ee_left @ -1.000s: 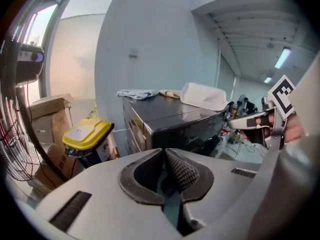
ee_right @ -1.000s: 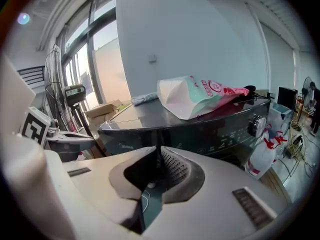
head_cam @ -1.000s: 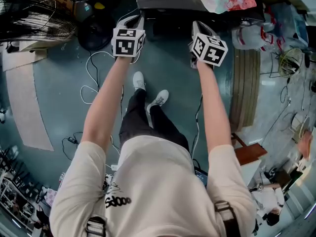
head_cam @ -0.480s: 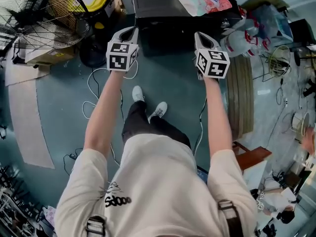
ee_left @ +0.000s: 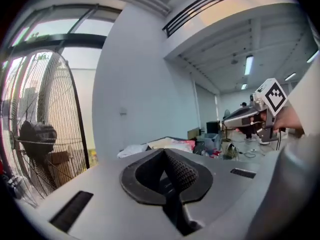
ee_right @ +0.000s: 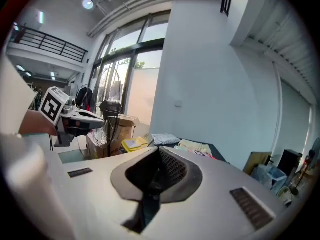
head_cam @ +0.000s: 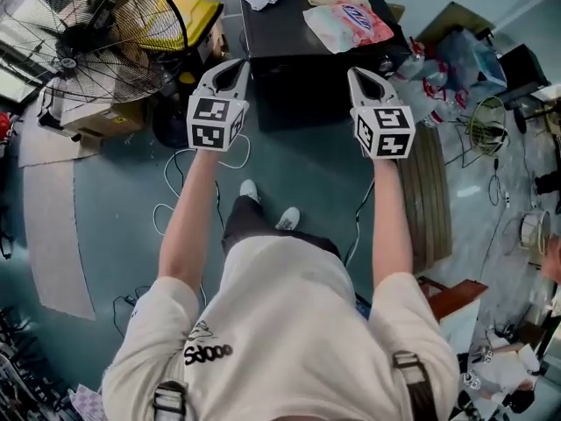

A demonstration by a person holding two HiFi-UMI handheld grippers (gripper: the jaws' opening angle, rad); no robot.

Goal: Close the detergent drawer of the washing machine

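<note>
The dark washing machine [head_cam: 302, 68] stands ahead of the person, seen from above, with cloths and a pink packet [head_cam: 346, 24] on its top [ee_left: 165, 145]. Its detergent drawer cannot be made out in any view. My left gripper [head_cam: 232, 67] is held in the air in front of the machine's left corner, jaws shut and empty [ee_left: 163, 153]. My right gripper [head_cam: 361, 77] hangs level with it before the right corner, also shut on nothing [ee_right: 159, 152]. Each gripper shows in the other's view: the right gripper [ee_left: 250, 117], the left gripper [ee_right: 75, 117].
A big standing fan [head_cam: 88, 33] is at the left, with a yellow container [head_cam: 191, 20] and boxes by it. A ribbed roll [head_cam: 431, 196] lies on the floor at the right, with clutter and bags beyond. Cables [head_cam: 175, 178] trail across the floor near the person's feet.
Both grippers have risen and now point nearly level toward the machine. The head view has tilted up, bringing more of the machine's top and the fan into sight.
</note>
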